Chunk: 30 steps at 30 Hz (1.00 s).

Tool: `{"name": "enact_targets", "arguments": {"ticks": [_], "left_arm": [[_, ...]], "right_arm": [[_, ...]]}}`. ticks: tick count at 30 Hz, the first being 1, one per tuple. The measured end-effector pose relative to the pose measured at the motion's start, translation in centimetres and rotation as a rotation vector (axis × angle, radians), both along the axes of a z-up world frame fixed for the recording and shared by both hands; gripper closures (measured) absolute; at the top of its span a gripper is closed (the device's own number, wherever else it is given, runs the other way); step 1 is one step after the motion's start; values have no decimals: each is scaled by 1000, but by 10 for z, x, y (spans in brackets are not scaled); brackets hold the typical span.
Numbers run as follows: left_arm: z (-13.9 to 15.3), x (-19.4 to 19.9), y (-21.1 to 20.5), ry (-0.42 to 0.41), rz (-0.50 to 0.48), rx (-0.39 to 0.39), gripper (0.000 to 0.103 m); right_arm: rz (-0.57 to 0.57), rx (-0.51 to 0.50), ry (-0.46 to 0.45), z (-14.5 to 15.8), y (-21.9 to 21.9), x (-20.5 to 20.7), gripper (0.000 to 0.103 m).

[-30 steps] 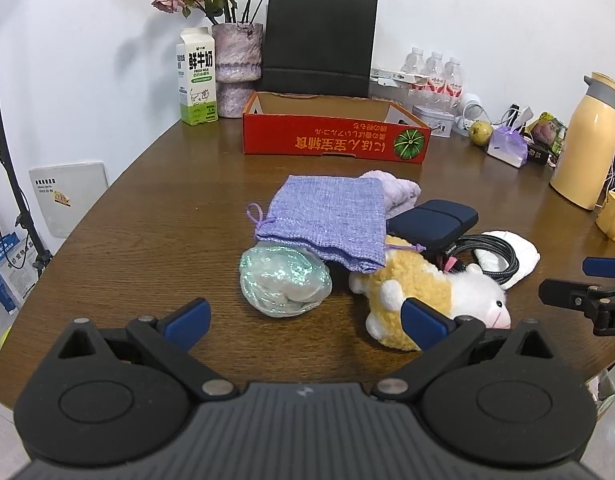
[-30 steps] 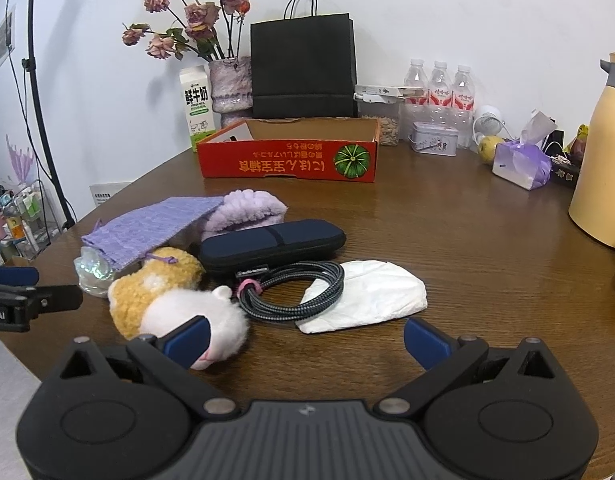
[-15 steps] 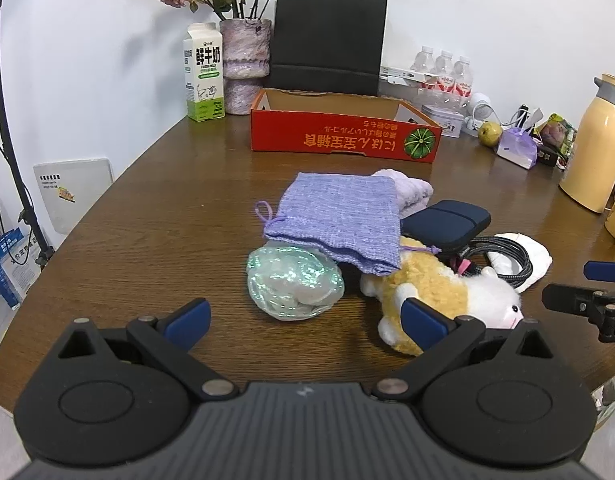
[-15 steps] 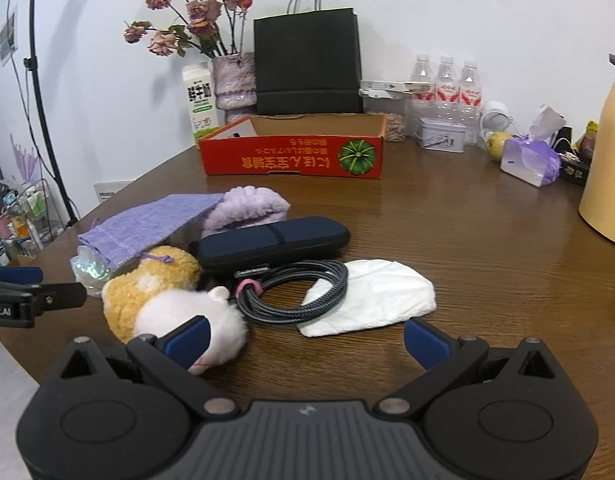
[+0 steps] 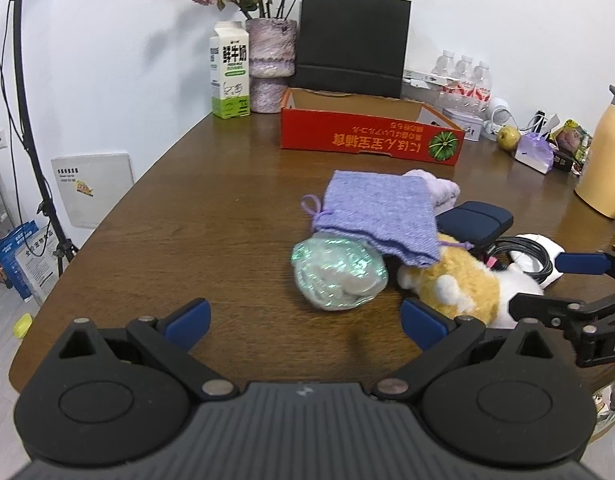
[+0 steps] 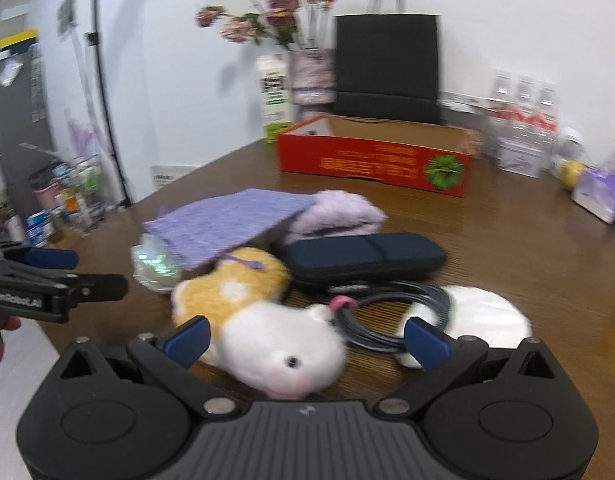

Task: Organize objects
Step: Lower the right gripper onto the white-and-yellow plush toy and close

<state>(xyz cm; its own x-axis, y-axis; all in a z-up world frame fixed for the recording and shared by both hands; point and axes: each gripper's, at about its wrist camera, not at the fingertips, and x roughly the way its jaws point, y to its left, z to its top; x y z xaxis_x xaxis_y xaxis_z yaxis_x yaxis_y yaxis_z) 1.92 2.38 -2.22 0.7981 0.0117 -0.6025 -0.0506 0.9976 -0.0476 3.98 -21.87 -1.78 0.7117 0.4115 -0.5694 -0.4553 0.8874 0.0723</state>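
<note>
So both grippers, left (image 5: pixel 303 318) and right (image 6: pixel 306 334), have their fingers spread wide with nothing in them, the plush (image 6: pixel 263 320) low center in the right view.

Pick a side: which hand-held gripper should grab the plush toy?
Right. The right hand-held gripper is open with the plush toy already between its fingers; the left hand-held gripper faces bare table short of the iridescent pouch.

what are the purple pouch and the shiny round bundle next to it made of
Pouch: looks like coarse woven fabric, matte, with visible weave and a drawstring cord. Bundle: probably thin iridescent plastic film, crinkled, with green glints, wrapped over something white.
</note>
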Motion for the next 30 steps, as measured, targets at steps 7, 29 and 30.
{"name": "enact_targets", "arguments": {"ticks": [7,29,30], "left_arm": [[0,-7,12,-4,9,-3,0],[-6,-11,27,15,25,-22,0],[-5,-12,27,14,26,-22,0]], "right_arm": [[115,-34,-13,-6,29,10,0],[314,-29,24,-28,50,21,25],[317,-24,16,-27,51,19,26]]}}
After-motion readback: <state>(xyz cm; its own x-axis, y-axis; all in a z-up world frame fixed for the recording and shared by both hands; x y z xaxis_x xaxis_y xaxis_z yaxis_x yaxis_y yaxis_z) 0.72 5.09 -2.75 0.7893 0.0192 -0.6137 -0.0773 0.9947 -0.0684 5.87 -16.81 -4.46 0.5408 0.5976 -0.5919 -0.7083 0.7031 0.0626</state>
